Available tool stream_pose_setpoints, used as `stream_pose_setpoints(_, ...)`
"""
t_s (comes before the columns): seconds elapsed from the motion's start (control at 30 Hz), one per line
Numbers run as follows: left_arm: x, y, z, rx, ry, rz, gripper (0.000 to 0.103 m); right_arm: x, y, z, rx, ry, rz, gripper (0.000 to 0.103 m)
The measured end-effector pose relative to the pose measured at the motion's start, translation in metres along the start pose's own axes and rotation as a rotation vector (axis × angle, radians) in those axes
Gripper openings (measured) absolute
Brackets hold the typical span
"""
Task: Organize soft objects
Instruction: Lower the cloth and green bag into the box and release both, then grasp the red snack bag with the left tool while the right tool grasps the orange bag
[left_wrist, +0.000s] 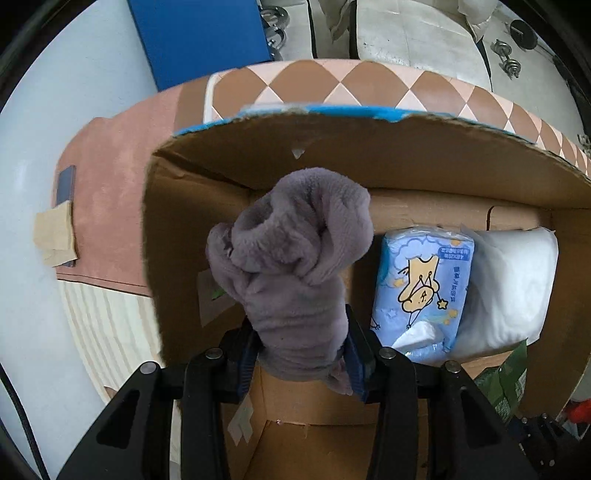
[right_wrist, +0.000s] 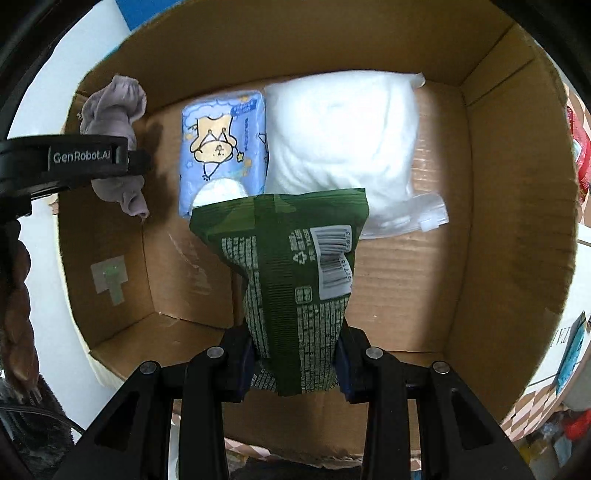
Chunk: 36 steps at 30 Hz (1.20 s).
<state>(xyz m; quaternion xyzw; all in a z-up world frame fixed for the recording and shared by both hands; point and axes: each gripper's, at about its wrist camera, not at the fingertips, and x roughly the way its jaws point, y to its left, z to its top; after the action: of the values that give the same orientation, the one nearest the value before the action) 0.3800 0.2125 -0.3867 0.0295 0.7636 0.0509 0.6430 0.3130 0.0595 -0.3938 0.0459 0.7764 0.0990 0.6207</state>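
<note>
The left wrist view shows the left tool (left_wrist: 301, 363) clamped on a grey fleece cloth (left_wrist: 291, 266), bunched and standing up from the jaws, its long axis running toward 12 o'clock, the rolled top flaring at the far end. It hangs over the left part of an open cardboard box (left_wrist: 369, 162). Only this view shows what lies beyond the box: a diamond-patterned cushion (left_wrist: 332, 85) at 12 o'clock, a pink mat (left_wrist: 110, 177) at 9 o'clock with a dark phone-like slab (left_wrist: 65, 182) on it, and a blue panel (left_wrist: 199, 37) at 11 o'clock.

The right wrist view shows the right tool (right_wrist: 295, 363) gripping a green printed packet (right_wrist: 291, 273) by its lower end; the packet's long axis points to 12 o'clock, and its barcode label (right_wrist: 334, 264) faces the camera. Only this view shows the whole box floor (right_wrist: 399, 288).

Both views show a blue cartoon-printed tissue pack (right_wrist: 221, 147) lying at the far wall, lengthwise toward 12 o'clock, touching a white padded bag (right_wrist: 343, 147) at its 3 o'clock side. The packet's top edge overlaps the near ends of both in this view. At 9 o'clock, the left tool's body, lettered "GenRobot.AI" (right_wrist: 81, 157), crosses the cloth.
</note>
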Motion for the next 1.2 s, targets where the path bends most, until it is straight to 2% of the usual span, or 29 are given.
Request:
stream_pose_setpoints(0.07, 0.002, 0.002, 0.001, -0.02, 0.011, -0.032, 0.045, 0.008, 0.0, 0.005, 0.013, 0.028, 0.014, 0.041)
stream_pose_setpoints(0.13, -0.001, 0.005, 0.0, -0.031, 0.001, -0.071, 0.047, 0.013, -0.001, 0.008, 0.02, 0.059, 0.03, 0.054)
stream_pose_setpoints(0.17, -0.004, 0.006, 0.0, -0.035, -0.005, -0.08, 0.048, 0.014, -0.001, 0.008, 0.013, 0.065, 0.028, 0.072)
stream_pose_setpoints(0.2, -0.007, 0.007, 0.0, -0.039, -0.013, -0.09, 0.053, 0.012, -0.001, 0.007, 0.004, 0.058, 0.02, 0.086)
stream_pose_setpoints(0.23, -0.01, 0.009, 0.0, -0.046, -0.02, -0.094, 0.063, 0.01, 0.0, 0.007, 0.0, 0.047, 0.012, 0.089)
stream_pose_setpoints(0.37, -0.026, 0.014, -0.006, -0.058, -0.057, -0.111, 0.074, 0.003, -0.002, 0.004, -0.003, 0.032, 0.003, 0.089)
stream_pose_setpoints(0.47, -0.037, 0.014, -0.018, -0.061, -0.085, -0.132, 0.086, -0.005, -0.005, 0.0, -0.009, 0.012, -0.005, 0.103)
stream_pose_setpoints(0.53, -0.046, 0.014, -0.032, -0.06, -0.119, -0.14, 0.099, -0.014, -0.006, -0.003, -0.018, -0.007, -0.01, 0.103)
stream_pose_setpoints(0.8, -0.068, 0.017, -0.094, -0.093, -0.234, -0.197, 0.099, -0.048, -0.004, -0.025, -0.057, -0.13, -0.064, 0.103)
stream_pose_setpoints(1.1, -0.074, 0.02, -0.158, -0.152, -0.304, -0.224, 0.099, -0.074, -0.008, -0.073, -0.086, -0.267, -0.113, 0.103)
stream_pose_setpoints(1.2, -0.08, 0.017, -0.175, -0.158, -0.325, -0.236, 0.099, -0.081, -0.009, -0.093, -0.096, -0.307, -0.093, 0.103)
